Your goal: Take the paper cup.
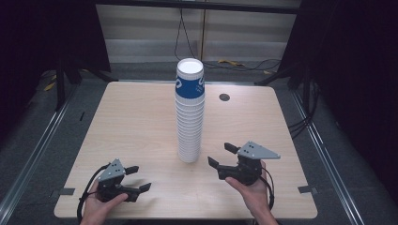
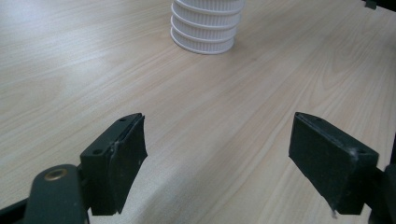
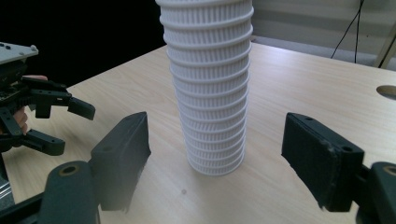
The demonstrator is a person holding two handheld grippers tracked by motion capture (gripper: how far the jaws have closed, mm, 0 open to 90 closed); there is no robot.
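Left claw point(image 1: 139, 178), at about 7 o'clock on the surface point(image 1: 136, 122): jaws spread wide, grasping nothing, hand-held low over the wood and pointed toward the stack. Stack of paper cups point(image 1: 190, 112), centre of the surface: tall, upright, ribbed white sides, topmost cup blue-banded, standing apart from both claws. Right claw point(image 1: 219, 155), at about 5 o'clock, just beside the stack's base: jaws released, empty, facing the stack point(image 3: 209, 88).
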